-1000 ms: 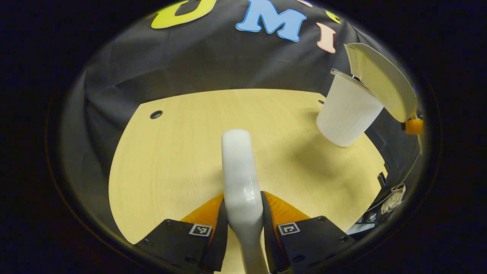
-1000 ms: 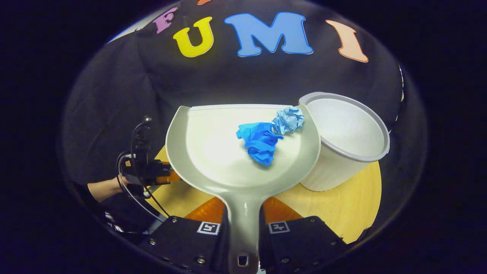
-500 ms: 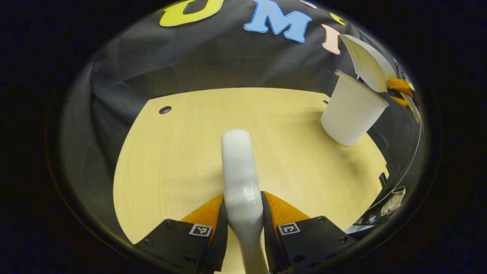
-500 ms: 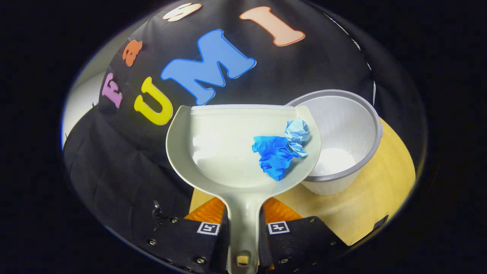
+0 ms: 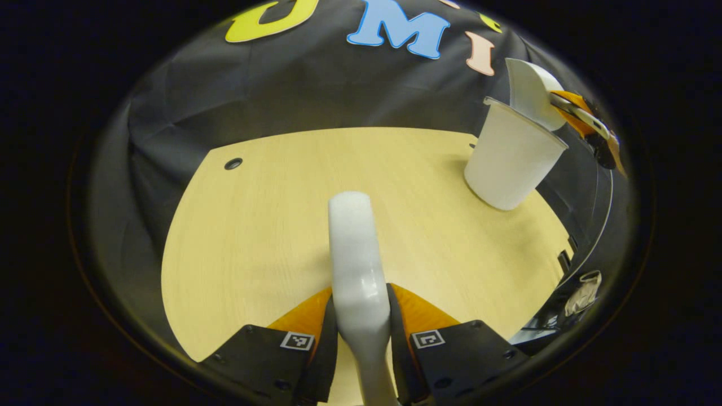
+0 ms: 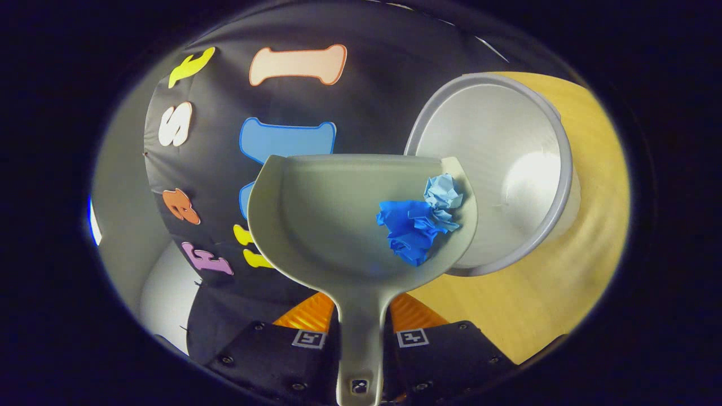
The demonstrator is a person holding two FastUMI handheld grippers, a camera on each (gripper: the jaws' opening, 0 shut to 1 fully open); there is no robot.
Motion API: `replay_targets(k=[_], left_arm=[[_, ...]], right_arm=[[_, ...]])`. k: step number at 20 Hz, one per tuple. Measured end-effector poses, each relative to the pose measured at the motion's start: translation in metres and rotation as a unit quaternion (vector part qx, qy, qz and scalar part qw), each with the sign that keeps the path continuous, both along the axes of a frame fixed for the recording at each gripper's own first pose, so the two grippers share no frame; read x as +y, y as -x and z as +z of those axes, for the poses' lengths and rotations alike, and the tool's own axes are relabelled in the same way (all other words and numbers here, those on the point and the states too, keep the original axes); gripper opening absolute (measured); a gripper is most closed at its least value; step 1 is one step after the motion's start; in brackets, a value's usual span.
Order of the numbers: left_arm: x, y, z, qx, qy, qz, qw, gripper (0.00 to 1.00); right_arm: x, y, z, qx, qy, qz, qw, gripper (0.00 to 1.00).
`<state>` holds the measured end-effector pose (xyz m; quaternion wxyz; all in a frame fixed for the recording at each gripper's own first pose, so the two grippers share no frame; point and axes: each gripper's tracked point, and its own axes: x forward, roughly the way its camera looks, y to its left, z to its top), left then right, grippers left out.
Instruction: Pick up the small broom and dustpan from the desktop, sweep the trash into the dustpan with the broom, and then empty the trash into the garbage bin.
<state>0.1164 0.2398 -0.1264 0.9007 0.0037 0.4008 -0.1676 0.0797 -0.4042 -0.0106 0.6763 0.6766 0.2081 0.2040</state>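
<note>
With sweeping done, the right gripper (image 6: 361,344), clamped on the handle of the pale plastic dustpan (image 6: 338,225), tips two crumpled blue paper wads (image 6: 420,217) toward the white plastic bin (image 6: 496,169) at two o'clock, emptying not yet finished, while the left gripper (image 5: 361,332) grips the white broom handle (image 5: 355,254) over the wooden desktop (image 5: 271,225).

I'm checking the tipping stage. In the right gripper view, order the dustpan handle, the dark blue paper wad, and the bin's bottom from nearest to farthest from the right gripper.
1. Dustpan handle, clamped between the right gripper fingers.
2. Dark blue paper wad, in the pan's right side.
3. Garbage bin bottom, beyond the pan's right edge.
</note>
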Motion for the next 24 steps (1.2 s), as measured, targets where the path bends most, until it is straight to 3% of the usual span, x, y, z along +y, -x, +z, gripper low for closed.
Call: replay_targets(k=[2, 8, 13, 20, 24], left_arm=[[0.0, 0.0, -0.001, 0.001, 0.0, 0.001, 1.0, 0.49], [0.002, 0.0, -0.003, 0.004, 0.001, 0.005, 1.0, 0.48], [0.007, 0.002, -0.003, 0.005, 0.003, 0.014, 1.0, 0.51], [0.015, 0.002, -0.008, 0.008, 0.018, 0.04, 0.999, 0.51], [0.025, 0.007, -0.011, 0.018, 0.025, 0.06, 0.998, 0.48]], right_arm=[[-0.003, 0.005, -0.009, 0.0, -0.034, 0.003, 0.999, 0.31], [0.003, 0.001, -0.005, -0.009, -0.065, 0.025, 0.998, 0.31], [0.012, 0.012, -0.003, -0.023, -0.055, 0.044, 0.997, 0.31], [0.046, 0.045, -0.003, -0.095, 0.042, 0.058, 0.993, 0.31], [0.079, 0.067, -0.025, -0.126, 0.153, 0.073, 0.977, 0.31]])
